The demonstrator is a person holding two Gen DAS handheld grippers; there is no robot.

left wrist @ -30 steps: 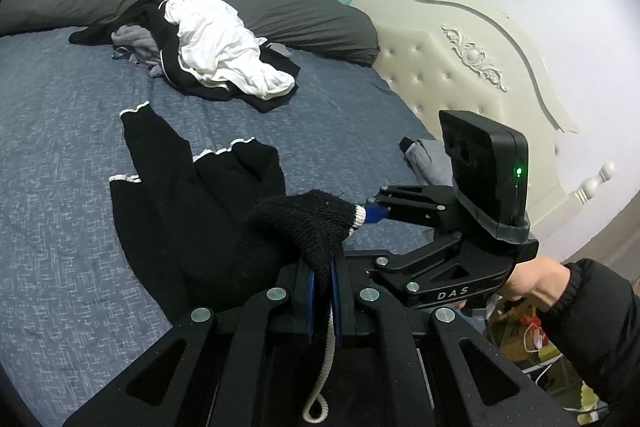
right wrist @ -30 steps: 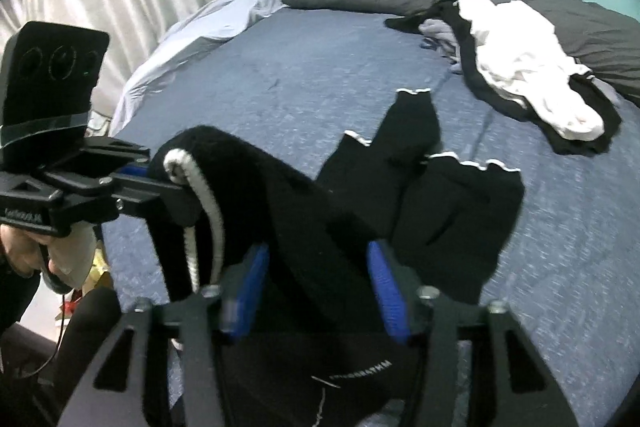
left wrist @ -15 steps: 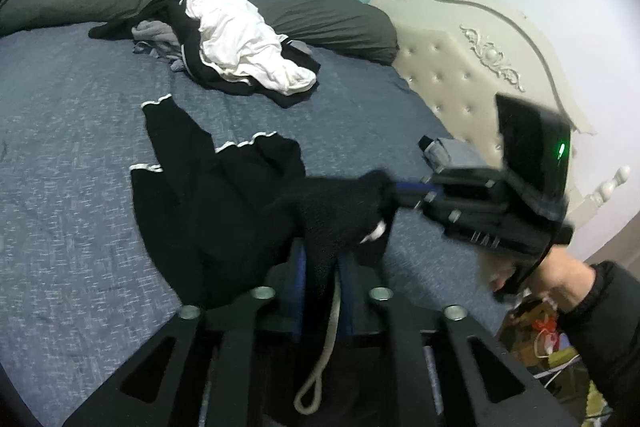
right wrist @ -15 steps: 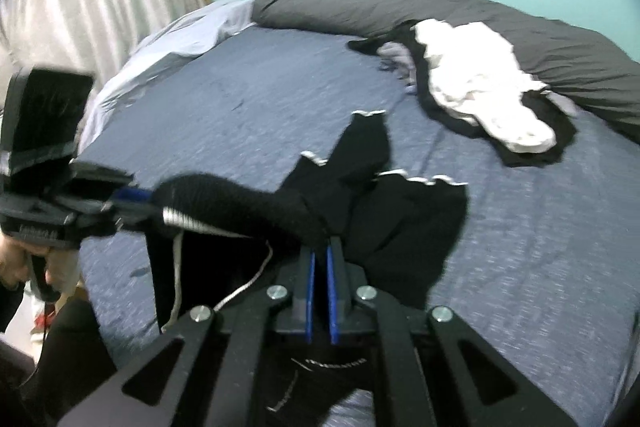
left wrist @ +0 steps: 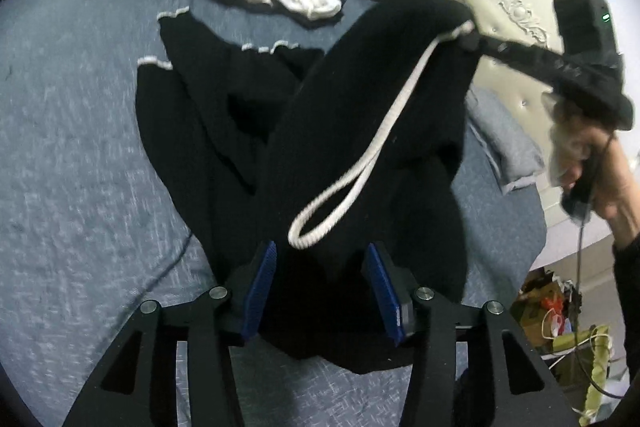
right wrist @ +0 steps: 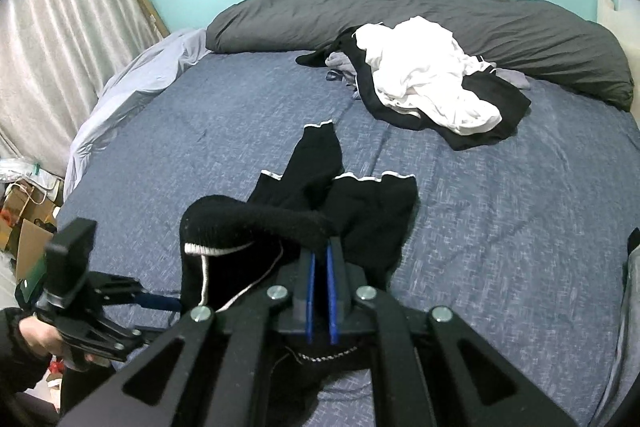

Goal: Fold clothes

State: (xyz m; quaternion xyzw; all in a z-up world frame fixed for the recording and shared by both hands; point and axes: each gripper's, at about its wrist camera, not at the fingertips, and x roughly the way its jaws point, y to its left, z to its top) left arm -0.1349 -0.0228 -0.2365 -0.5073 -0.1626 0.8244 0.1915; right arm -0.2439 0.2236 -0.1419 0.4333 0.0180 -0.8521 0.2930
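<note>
On the blue bed [right wrist: 500,211], nearer than the heap of white and black clothes [right wrist: 428,95], a black garment with white trim [right wrist: 360,203] is spread, one end lifted. The right gripper [right wrist: 320,291] is seen with jaws clenched on a raised fold of that garment. The left gripper [left wrist: 320,291] is shown with jaws released, black cloth and a white drawstring [left wrist: 360,155] hanging between them. Beyond the heap, a grey duvet [right wrist: 400,15] is laid.
</note>
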